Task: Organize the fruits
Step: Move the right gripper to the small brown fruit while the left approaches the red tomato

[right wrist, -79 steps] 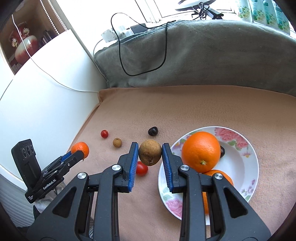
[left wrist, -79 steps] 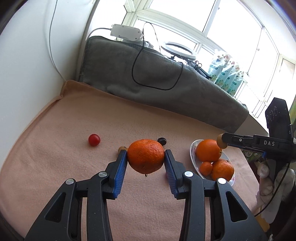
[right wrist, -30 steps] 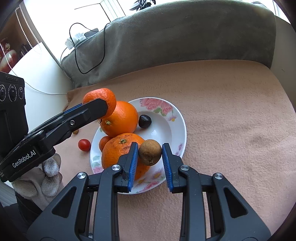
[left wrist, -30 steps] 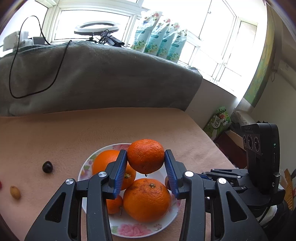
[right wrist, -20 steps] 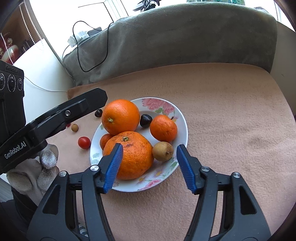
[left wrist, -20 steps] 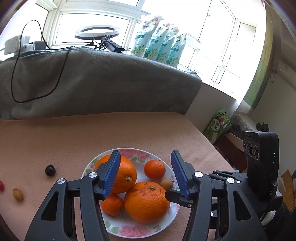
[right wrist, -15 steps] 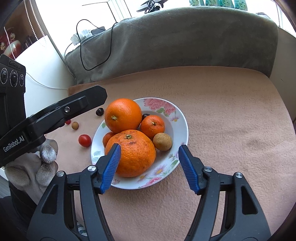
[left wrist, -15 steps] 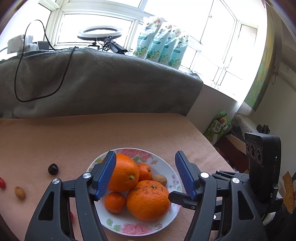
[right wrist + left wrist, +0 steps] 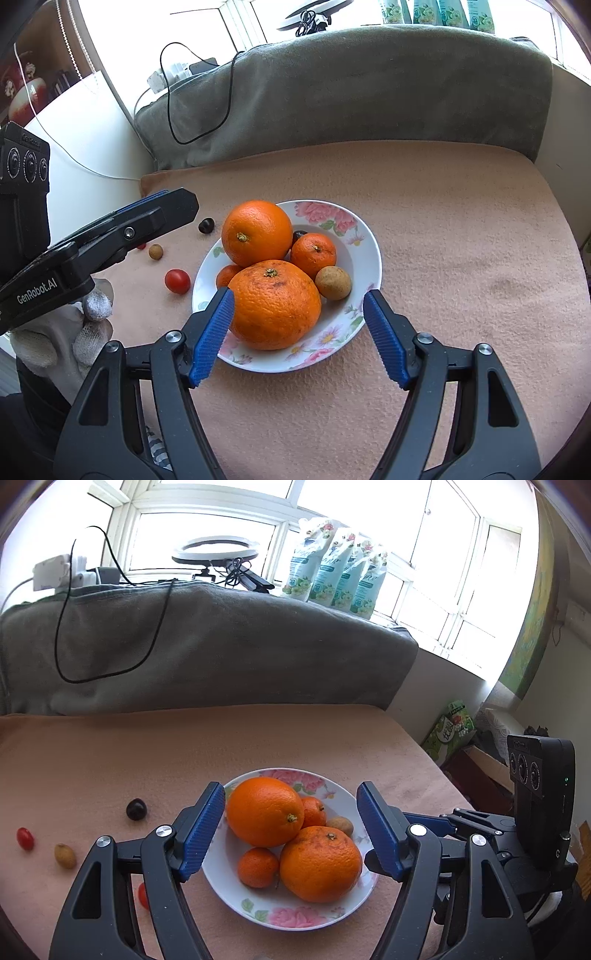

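Letting both grippers spread, I kept the left gripper (image 9: 290,829) and right gripper (image 9: 297,334) empty, jaws opening above the plate (image 9: 364,236); loose tomato (image 9: 177,281) beside it wanted gentle pinching next.

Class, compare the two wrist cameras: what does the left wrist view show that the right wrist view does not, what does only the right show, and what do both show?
Only the left wrist view: the white ring light on the windowsill and the green printed bag beside the table.

Only the right wrist view: the grey-gloved hand under the left gripper, and a red-and-white vase on a shelf.

Both: the white floral plate with its large oranges, and the loose dark round fruit on the peach cloth.
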`<move>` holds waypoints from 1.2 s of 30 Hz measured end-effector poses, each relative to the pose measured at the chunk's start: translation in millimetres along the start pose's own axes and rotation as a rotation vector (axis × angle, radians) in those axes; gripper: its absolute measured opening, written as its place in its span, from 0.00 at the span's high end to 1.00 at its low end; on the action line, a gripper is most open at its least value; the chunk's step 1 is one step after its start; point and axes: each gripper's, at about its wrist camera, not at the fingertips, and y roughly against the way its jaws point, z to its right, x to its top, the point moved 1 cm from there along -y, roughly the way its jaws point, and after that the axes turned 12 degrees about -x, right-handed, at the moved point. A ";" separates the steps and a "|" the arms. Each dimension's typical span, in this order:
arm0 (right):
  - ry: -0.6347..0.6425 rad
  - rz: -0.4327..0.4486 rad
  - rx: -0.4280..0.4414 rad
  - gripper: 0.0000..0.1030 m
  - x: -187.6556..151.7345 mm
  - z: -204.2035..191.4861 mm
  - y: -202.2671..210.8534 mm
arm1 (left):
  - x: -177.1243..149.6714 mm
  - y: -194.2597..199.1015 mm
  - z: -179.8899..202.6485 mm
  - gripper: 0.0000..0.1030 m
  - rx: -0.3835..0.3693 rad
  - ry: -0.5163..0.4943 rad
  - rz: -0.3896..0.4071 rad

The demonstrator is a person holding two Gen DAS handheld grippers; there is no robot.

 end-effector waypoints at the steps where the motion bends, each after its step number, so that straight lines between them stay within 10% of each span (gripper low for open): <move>1: 0.003 0.002 -0.004 0.27 0.2 -0.8 0.8 | -0.2 2.5 -2.1 0.28 0.005 0.003 0.004; 36: 0.132 0.069 0.101 0.16 34.5 -87.8 5.4 | -16.2 143.2 -146.0 0.28 0.360 0.168 0.202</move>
